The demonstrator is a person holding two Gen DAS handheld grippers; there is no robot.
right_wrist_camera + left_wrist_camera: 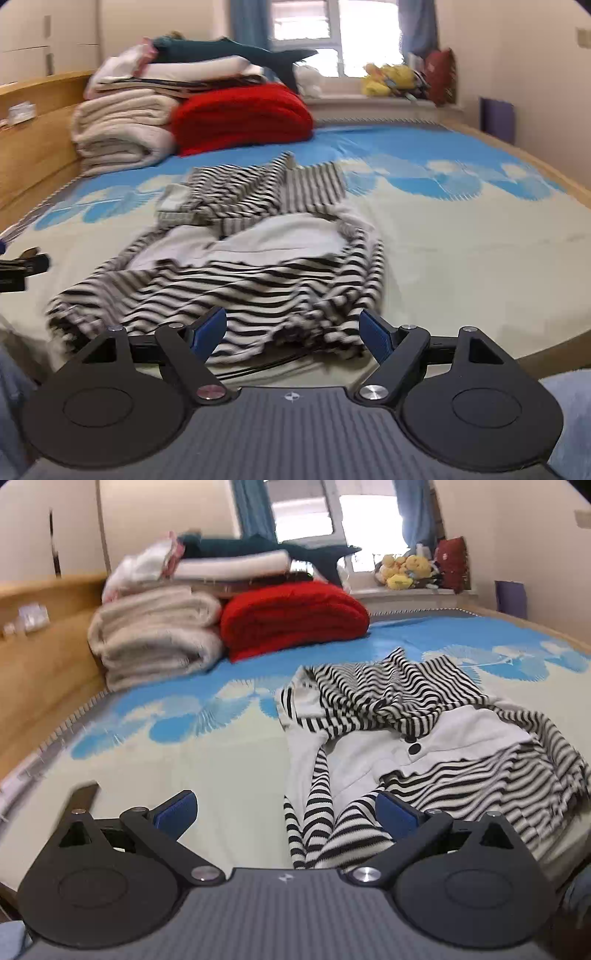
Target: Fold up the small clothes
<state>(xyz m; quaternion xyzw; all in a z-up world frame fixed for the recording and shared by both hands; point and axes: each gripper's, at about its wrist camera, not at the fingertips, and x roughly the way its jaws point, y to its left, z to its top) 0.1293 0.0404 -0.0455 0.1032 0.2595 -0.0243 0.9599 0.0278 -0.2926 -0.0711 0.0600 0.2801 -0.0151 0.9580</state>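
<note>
A small black-and-white striped garment (424, 731) with a white front panel and a black button lies crumpled on the bed; it also shows in the right wrist view (258, 266). My left gripper (286, 812) is open, its blue pads (177, 810) wide apart, with a striped sleeve lying between them near the right pad. My right gripper (291, 334) is open just above the garment's near striped hem. Neither holds anything.
The bed has a blue and cream sheet (184, 746). Folded beige blankets (155, 635), a red blanket (295, 616) and more stacked bedding sit at the far left. A wooden bed frame (40, 657) runs along the left. Plush toys (404, 570) lie on the windowsill.
</note>
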